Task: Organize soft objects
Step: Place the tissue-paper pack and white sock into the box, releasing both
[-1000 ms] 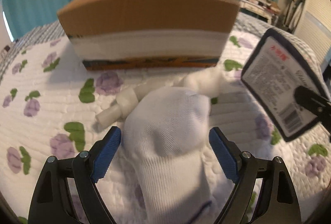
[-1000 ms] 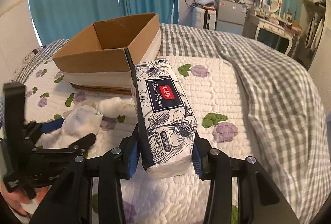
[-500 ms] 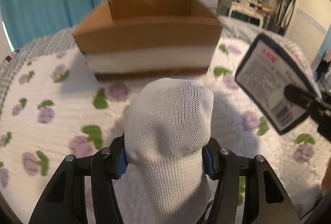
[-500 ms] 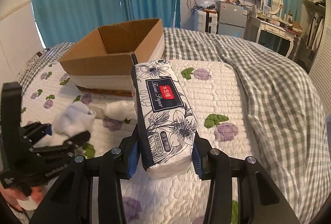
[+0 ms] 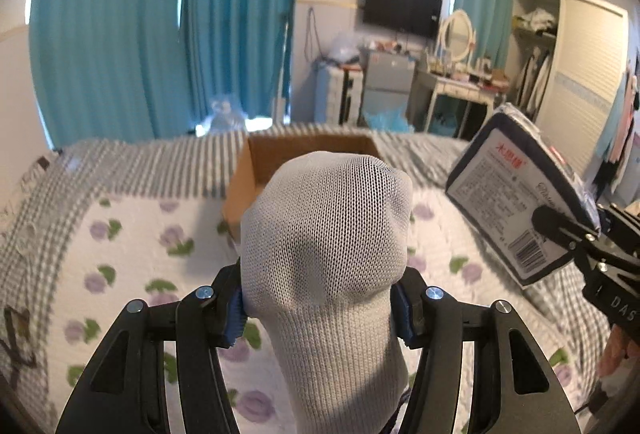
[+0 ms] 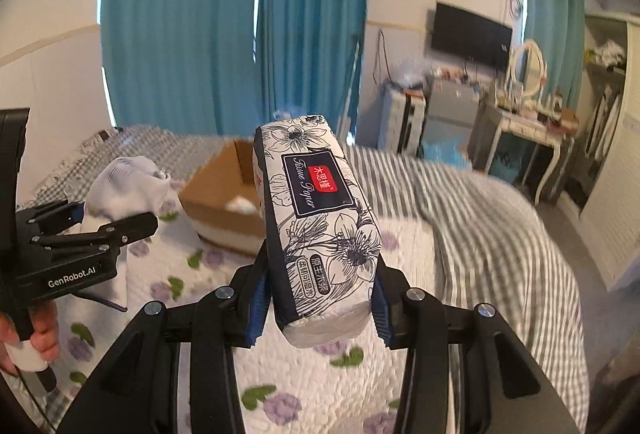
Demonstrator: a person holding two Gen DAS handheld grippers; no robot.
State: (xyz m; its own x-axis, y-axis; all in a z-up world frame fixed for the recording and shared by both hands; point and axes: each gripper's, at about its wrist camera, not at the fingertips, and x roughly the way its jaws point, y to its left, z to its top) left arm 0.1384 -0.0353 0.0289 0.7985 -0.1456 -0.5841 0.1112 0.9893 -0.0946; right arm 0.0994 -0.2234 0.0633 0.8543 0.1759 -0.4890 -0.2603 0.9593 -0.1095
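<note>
My left gripper [image 5: 320, 310] is shut on a white sock [image 5: 326, 234] and holds it up in the air above the bed. The sock hides most of the open cardboard box [image 5: 256, 169] behind it. My right gripper [image 6: 318, 308] is shut on a tissue paper pack [image 6: 320, 209] with a black flower print, held upright above the quilt. The pack also shows at the right of the left wrist view [image 5: 520, 201]. In the right wrist view the box [image 6: 224, 201] stands behind the pack with something white inside, and the left gripper [image 6: 116, 218] with the sock [image 6: 124, 185] is at the left.
The bed has a white quilt with purple flowers [image 6: 320, 386] and a grey checked blanket [image 6: 480, 218] on its right side. Blue curtains [image 5: 160, 33], a wall television [image 6: 470, 35] and a dressing table [image 6: 528, 121] stand beyond the bed.
My left gripper closed on the sock and lifted it off the quilt. Both grippers rose with their loads, so the box now looks lower and farther away.
</note>
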